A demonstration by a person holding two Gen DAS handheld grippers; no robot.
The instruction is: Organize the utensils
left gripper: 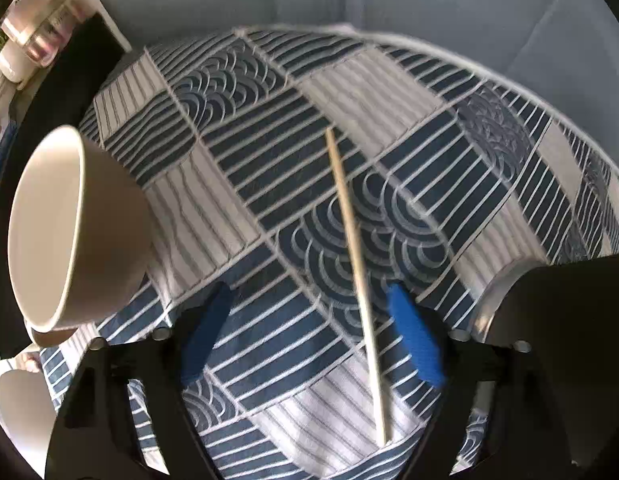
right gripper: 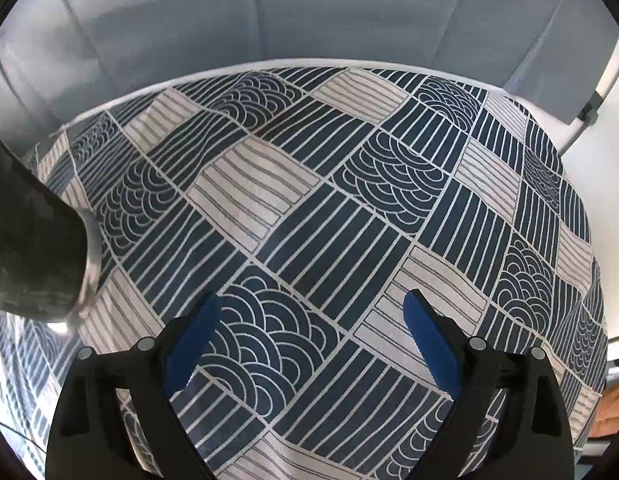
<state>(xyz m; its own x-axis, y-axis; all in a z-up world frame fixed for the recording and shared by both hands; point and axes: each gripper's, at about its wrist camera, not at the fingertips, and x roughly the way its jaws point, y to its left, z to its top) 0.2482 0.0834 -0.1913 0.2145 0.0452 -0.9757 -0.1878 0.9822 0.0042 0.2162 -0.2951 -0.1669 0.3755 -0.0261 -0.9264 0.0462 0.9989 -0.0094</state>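
A single pale wooden chopstick (left gripper: 355, 256) lies flat on the blue-and-white patterned tablecloth (left gripper: 269, 152), running from the cloth's middle back between my fingers. My left gripper (left gripper: 309, 304) is open just above the cloth, its blue pads on either side of the chopstick's near half, not touching it. A beige bowl (left gripper: 69, 228) stands at the left. My right gripper (right gripper: 311, 312) is open and empty over bare tablecloth (right gripper: 309, 220). No utensil shows in the right wrist view.
A dark cylindrical container with a metal rim (right gripper: 37, 248) stands at the left of the right wrist view; a dark object (left gripper: 569, 328) sits at the left view's right. A second pale dish (left gripper: 21, 412) lies at lower left. Grey walls lie behind the table.
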